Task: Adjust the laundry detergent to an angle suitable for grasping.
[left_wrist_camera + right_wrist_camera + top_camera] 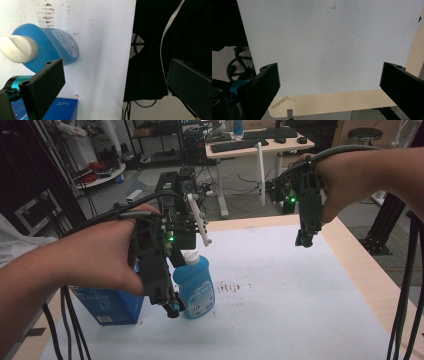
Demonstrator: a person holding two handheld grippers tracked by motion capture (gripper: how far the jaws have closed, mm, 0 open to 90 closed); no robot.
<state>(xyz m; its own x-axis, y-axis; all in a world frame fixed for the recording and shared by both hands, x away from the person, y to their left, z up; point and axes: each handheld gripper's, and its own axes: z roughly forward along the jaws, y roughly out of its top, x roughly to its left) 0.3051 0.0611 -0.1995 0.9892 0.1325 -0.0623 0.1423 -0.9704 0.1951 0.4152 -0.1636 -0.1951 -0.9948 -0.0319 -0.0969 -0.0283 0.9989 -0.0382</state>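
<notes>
Bottle [194, 285] just beside left claw [172, 309].

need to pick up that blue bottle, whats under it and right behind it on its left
The blue bottle stands upright on the white sheet covering the table. A blue box lies beside it; the left gripper and hand cover where they meet, so contact cannot be judged.

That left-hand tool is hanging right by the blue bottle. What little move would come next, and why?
Probably shifting the left gripper sideways until its jaws straddle the blue bottle. The jaws stand wide open, holding nothing, and the bottle's white cap sits off beside one jaw.
</notes>
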